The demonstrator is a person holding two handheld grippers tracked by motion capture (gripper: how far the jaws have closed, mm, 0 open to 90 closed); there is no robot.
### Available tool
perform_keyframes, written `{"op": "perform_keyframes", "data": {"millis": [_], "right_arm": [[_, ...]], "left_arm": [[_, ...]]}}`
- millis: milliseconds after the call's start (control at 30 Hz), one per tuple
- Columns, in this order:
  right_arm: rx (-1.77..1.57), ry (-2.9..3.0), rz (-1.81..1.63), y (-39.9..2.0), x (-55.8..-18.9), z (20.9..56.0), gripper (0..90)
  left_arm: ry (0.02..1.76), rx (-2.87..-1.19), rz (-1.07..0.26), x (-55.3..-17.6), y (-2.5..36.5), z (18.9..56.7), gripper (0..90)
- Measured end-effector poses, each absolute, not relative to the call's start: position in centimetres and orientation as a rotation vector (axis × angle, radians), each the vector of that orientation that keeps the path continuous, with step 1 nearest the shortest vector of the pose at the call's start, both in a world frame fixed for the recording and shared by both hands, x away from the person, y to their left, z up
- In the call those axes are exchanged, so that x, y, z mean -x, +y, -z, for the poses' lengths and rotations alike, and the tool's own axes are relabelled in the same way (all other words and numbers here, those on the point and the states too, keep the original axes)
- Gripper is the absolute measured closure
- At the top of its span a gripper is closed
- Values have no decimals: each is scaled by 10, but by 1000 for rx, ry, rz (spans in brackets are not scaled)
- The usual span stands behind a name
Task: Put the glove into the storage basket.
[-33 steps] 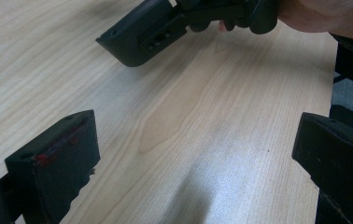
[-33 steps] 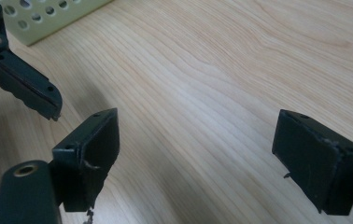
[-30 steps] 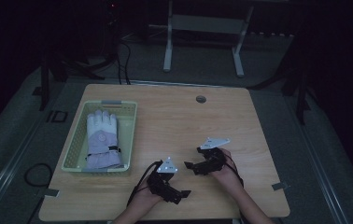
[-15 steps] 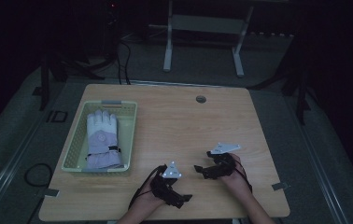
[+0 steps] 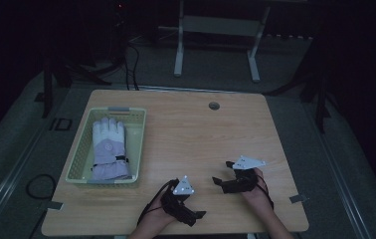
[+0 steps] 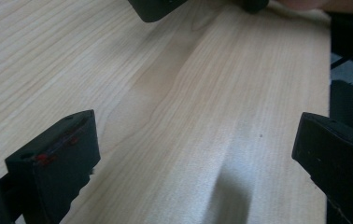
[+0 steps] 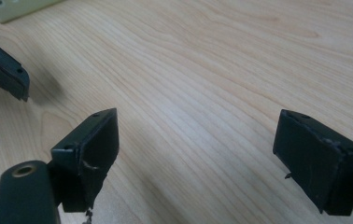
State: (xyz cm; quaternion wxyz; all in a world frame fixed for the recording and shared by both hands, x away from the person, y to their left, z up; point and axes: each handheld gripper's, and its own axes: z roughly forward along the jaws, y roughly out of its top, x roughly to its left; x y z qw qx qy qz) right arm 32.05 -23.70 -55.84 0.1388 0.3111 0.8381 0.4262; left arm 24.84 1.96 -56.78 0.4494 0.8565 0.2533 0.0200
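A glove [image 5: 109, 148] lay flat in a basket [image 5: 78, 159] at the left side of the table [image 5: 196, 134], its fingers toward the far edge and its cuff toward the near one, so its long axis ran far to near. The left gripper [image 5: 196, 217] rested near the front edge, right of the basket's near corner; its jaws stood wide apart with only bare wood between them, and they pointed rightward, away from the glove. The right gripper [image 5: 222, 180] sat just right of it, jaws likewise spread wide and holding nothing, aimed leftward. The glove lay to the far left of both, well apart, and the left gripper was the nearer one.
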Motion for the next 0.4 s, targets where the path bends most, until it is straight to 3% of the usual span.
{"op": "perform_keyframes", "data": {"millis": [400], "right_arm": [[-895,2425,-1217,-237,-321,560,144]], "left_arm": [[614,-2102,-43,-247,21,567,10]]}}
